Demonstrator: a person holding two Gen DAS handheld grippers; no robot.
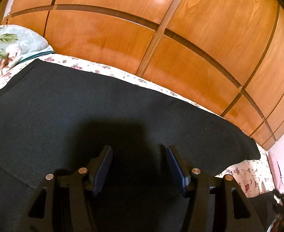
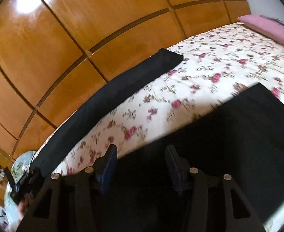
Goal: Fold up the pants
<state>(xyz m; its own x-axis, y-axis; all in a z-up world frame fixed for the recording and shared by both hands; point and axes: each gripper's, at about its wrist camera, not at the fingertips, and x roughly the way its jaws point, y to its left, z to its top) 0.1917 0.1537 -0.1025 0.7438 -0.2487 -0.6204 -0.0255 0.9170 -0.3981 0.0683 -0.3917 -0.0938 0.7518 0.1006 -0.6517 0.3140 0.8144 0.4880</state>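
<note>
On the floral bedspread, black pants stretch alongside the wardrobe.

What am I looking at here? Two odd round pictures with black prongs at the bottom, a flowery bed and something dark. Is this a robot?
No robot arm here: a person holds a two-finger tool in each hand, and each tool carries a wide-angle camera looking out along its fingers. That is why both pictures are round and bent. One picture is from the left gripper, the other from the right gripper; the black prongs are their jaws. Both sets of jaws stand apart with nothing clamped between them. On the flowered bedspread lie dark pants, spread flat; in the right view one pant leg runs along the bed's far edge. Behind the bed stand wooden wardrobe doors. A pink pillow lies at one end.
</note>
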